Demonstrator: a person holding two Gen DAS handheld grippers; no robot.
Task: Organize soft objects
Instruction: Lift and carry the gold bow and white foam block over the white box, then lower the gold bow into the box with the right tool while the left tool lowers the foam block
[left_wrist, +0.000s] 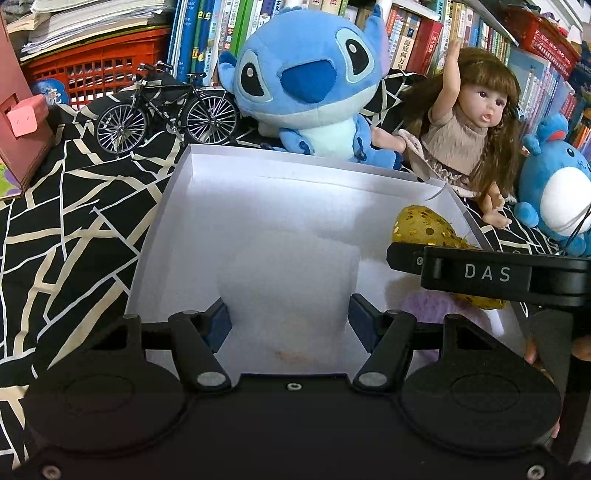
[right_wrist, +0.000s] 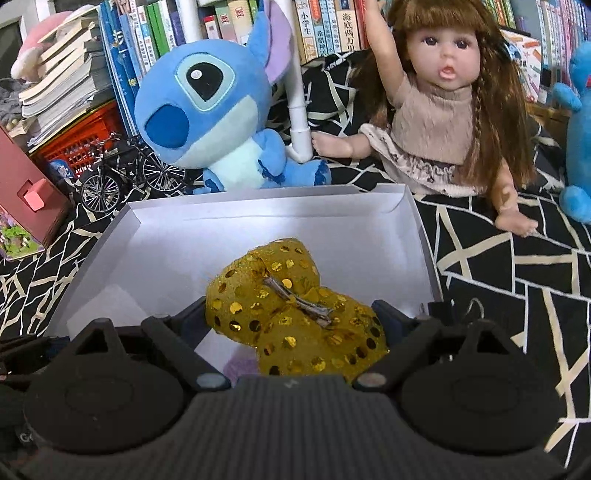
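A shallow white box (left_wrist: 177, 177) (right_wrist: 417, 221) lies on the black patterned cloth. My left gripper (left_wrist: 288, 317) holds a white soft pad (left_wrist: 291, 280) between its pads over the box floor. My right gripper (right_wrist: 295, 317) is shut on a gold sequined bow (right_wrist: 291, 306) and holds it over the box; the bow also shows in the left wrist view (left_wrist: 421, 225), partly hidden by the right gripper body. A pale purple soft thing (left_wrist: 432, 306) (right_wrist: 240, 365) lies in the box under the bow.
Behind the box sit a blue Stitch plush (left_wrist: 306, 85) (right_wrist: 207, 118), a long-haired doll (left_wrist: 465, 122) (right_wrist: 439, 110), a small blue plush (left_wrist: 557, 181) and a model bicycle (left_wrist: 166, 110) (right_wrist: 125, 173). Bookshelves and an orange crate (left_wrist: 96, 62) stand at the back.
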